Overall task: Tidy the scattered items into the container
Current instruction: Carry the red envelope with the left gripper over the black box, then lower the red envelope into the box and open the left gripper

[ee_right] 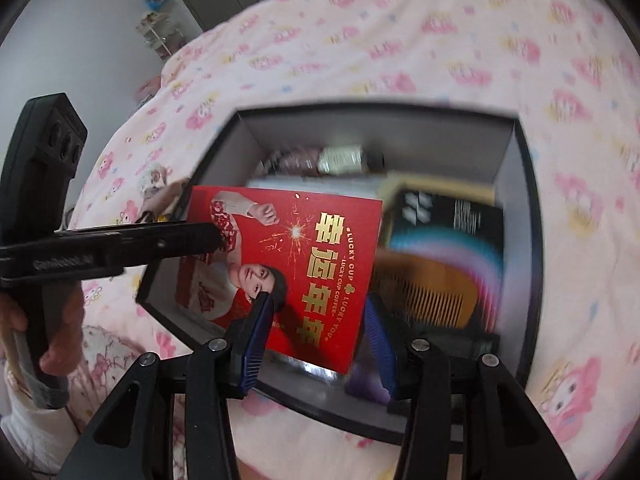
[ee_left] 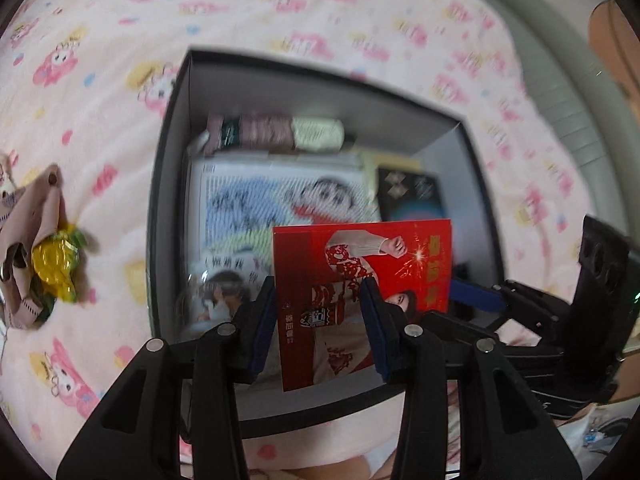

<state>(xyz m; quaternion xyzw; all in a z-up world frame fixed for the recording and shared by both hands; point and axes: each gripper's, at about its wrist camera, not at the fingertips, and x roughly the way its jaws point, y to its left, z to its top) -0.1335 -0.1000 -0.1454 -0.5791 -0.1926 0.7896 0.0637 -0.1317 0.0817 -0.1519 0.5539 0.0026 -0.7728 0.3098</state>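
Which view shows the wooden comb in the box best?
Right wrist view: the wooden comb lies in the black box, its teeth visible beside the red card. In the left wrist view the comb cannot be made out; the red card covers that area.

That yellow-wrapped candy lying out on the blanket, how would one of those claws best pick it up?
Probably straight from above, closing across the narrow middle of the yellow candy. It lies flat on the soft pink blanket, so nothing gets beneath it. Come from the side away from the beige cloth, which touches it and could snag.
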